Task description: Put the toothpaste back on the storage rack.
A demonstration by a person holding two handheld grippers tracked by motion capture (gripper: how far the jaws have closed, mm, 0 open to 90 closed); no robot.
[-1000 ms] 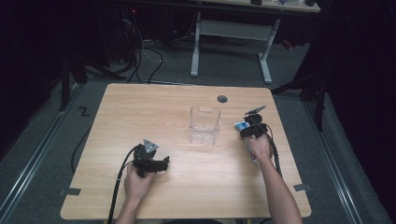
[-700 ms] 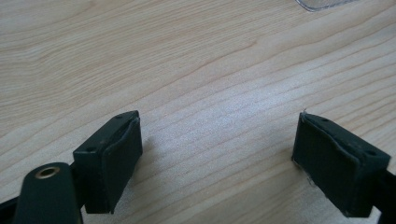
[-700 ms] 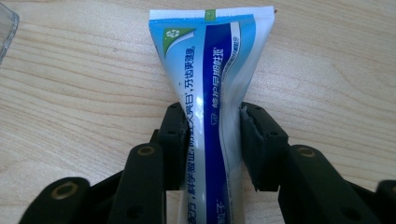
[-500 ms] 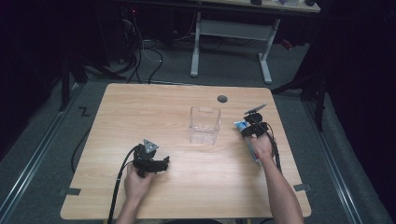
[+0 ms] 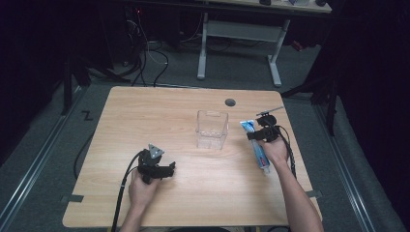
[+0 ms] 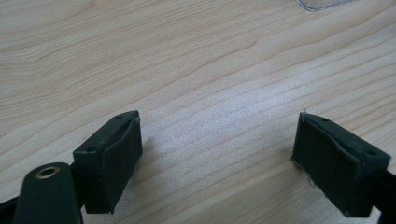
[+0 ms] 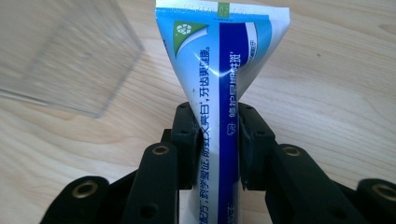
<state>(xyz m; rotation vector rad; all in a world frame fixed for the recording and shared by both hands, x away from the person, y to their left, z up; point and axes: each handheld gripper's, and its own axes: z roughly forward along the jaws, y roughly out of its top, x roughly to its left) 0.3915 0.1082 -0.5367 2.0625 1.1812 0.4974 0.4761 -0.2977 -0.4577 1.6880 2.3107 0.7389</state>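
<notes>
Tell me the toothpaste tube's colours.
Toothpaste tube: blue and white, small green logo; clearest in the right gripper view.

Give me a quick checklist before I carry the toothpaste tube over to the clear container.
1. Grip: right gripper has just been closing; its pads clamp the toothpaste tube on both sides. Ok.
2. Grip position: jaws hold the tube partway along, crimped flat end pointing away from the hand, the rest trailing under it. Ok.
3. Tube off the table: cap end near the table in the high view. Cannot tell.
4. Clear container: upright, open top, nothing seen inside. Ok.
5. Path from tube to container: bare tabletop between them. Ok.
6. Left gripper: open, low over the table, well away from the container. Ok.
</notes>
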